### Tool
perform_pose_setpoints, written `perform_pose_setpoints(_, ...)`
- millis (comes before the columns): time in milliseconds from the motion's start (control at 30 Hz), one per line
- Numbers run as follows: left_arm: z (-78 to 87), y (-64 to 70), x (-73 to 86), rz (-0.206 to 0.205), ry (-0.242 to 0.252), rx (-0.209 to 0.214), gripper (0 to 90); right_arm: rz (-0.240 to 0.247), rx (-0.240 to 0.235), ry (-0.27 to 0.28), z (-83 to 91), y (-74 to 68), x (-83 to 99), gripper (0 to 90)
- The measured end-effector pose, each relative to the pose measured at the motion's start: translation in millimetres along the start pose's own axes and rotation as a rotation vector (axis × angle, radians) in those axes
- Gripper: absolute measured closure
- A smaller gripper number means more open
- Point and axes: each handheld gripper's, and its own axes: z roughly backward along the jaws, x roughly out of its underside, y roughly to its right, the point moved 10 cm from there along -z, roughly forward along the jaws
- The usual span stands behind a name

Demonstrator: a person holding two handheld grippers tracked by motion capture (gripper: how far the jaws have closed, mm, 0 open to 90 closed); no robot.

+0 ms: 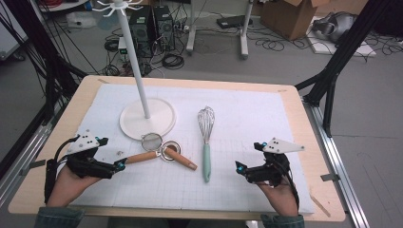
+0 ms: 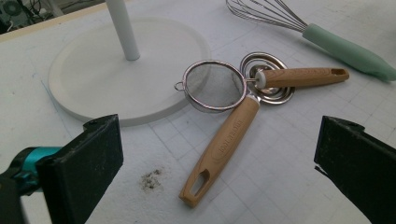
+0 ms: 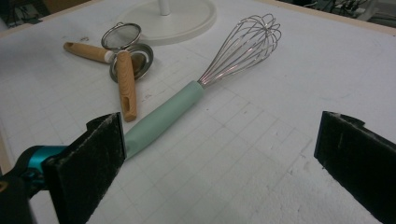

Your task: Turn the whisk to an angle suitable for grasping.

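Strainer (image 1: 151,141) lies between stand base (image 1: 164,124) and whisk (image 1: 206,137).

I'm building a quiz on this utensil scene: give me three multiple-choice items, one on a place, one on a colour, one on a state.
1. Where does the whisk lie?
A. on the stand's base
B. right of the two wooden-handled tools
C. in a gripper

2. What colour is the whisk's handle?
A. mint green
B. red
C. black

3. How does the left gripper stand?
A. shut on the strainer
B. shut on nothing
C. open, holding nothing

Answers:
1 B: in the high view it lies on the white mat, right of the strainer and the second wooden-handled tool.
2 A: the handle is pale green.
3 C: its jaws stand wide apart above the strainer's handle.
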Motion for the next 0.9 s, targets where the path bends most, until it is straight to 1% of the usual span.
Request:
perform_pose_setpoints(167, 1.6, -0.6, 1.0, 0.001, -0.001, -0.005, 1.7, 0.009, -0.012, 0.001, -3.0, -2.6, -1.5, 0.8)
perform_pose_setpoints(267, 3.1, -1.9, 1.1, 0.003, 0.001, -0.009, 1.7, 0.009, -0.030, -0.011, -7.5, -7.6, -1.6, 0.9)
perform_pose_setpoints(400, 2.4, -1.4, 1.2, 0.006, 0.002, -0.007, 1.7, 0.024, -0.057, -0.021, -9.8, -12.6, -0.8, 16.4)
perform_pose_setpoints(433, 2.4, -1.4, 1.2, 0.006, 0.002, -0.007, 1.8, 0.024, -0.057, -0.021, -9.8, -12.6, -0.8, 16.4)
perform_pose_setpoints(467, 1.8, -1.1, 1.6, 0.002, 0.000, -0.006, 1.7, 0.030, -0.069, -0.032, -11.4, -15.2, 0.4, 16.8)
perform_pose_setpoints(533, 1.5, -0.7, 1.9, -0.001, -0.002, -0.002, 1.7, 0.033, -0.067, -0.034, -13.1, -15.6, 0.7, 16.9)
perform_pose_setpoints(600, 0.7, -1.0, 2.3, 0.001, -0.004, -0.004, 1.8, 0.023, -0.078, -0.051, -16.9, -19.5, 2.6, 24.2)
perform_pose_setpoints(633, 0.7, -1.0, 2.3, 0.001, -0.004, -0.004, 1.7, 0.023, -0.078, -0.051, -16.9, -19.5, 2.6, 24.2)
perform_pose_setpoints(667, 0.7, -1.3, 2.6, 0.004, -0.004, -0.004, 1.7, 0.030, -0.090, -0.057, -20.4, -22.5, 3.5, 29.2)
perform_pose_setpoints(700, 0.7, -1.3, 2.6, 0.004, -0.004, -0.004, 1.7, 0.029, -0.090, -0.062, -21.7, -23.5, 4.1, 33.2)
perform_pose_setpoints(733, 0.9, -1.5, 2.8, 0.002, -0.006, -0.003, 1.7, 0.029, -0.090, -0.062, -21.7, -23.5, 4.1, 33.2)
perform_pose_setpoints(767, 0.9, -1.6, 2.7, 0.003, -0.005, -0.003, 1.7, 0.028, -0.095, -0.071, -23.8, -25.4, 5.3, 37.2)
perform_pose_setpoints(800, 1.2, -1.5, 2.4, 0.006, -0.002, -0.003, 1.7, 0.023, -0.108, -0.083, -27.9, -29.4, 6.9, 45.4)
perform_pose_setpoints(900, 1.0, -1.3, 2.4, 0.004, -0.002, -0.003, 1.7, 0.028, -0.134, -0.106, -35.0, -38.2, 10.9, 57.3)
